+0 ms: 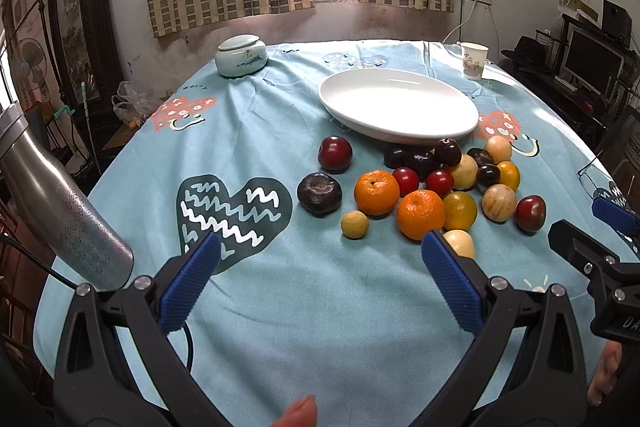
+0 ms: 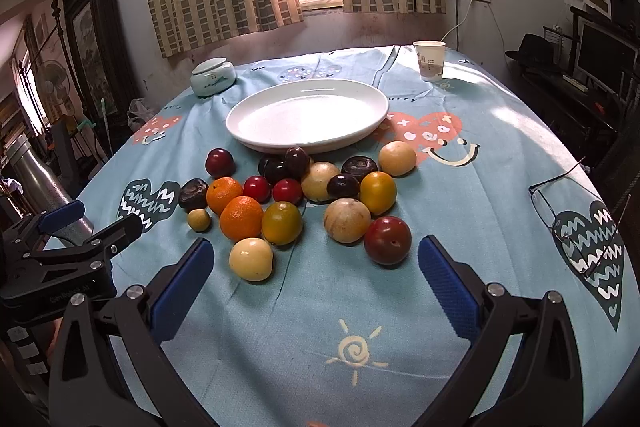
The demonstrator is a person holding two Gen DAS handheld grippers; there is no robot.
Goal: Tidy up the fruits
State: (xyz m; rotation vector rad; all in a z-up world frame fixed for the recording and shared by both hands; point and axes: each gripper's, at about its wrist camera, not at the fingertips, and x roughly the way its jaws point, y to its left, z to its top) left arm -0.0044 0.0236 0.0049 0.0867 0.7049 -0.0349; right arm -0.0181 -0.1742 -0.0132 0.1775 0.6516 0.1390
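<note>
Several fruits lie in a cluster on the blue tablecloth in front of an empty white oval plate point(image 1: 396, 103) point(image 2: 308, 115): two oranges point(image 1: 420, 214) point(image 2: 241, 218), dark plums point(image 1: 319, 194), red fruits point(image 2: 387, 239), yellow fruits point(image 2: 282, 223) and pale round fruits point(image 2: 251, 259). My left gripper point(image 1: 320, 247) is open and empty, above the cloth short of the cluster. My right gripper point(image 2: 316, 251) is open and empty, just short of the nearest pale and red fruits. Each gripper shows at the edge of the other's view.
A pale green lidded jar point(image 1: 241, 57) stands at the far left of the table and a paper cup point(image 2: 430, 61) at the far right. Eyeglasses point(image 2: 568, 211) lie on the right side. A metal cylinder point(image 1: 60, 203) stands off the table's left edge.
</note>
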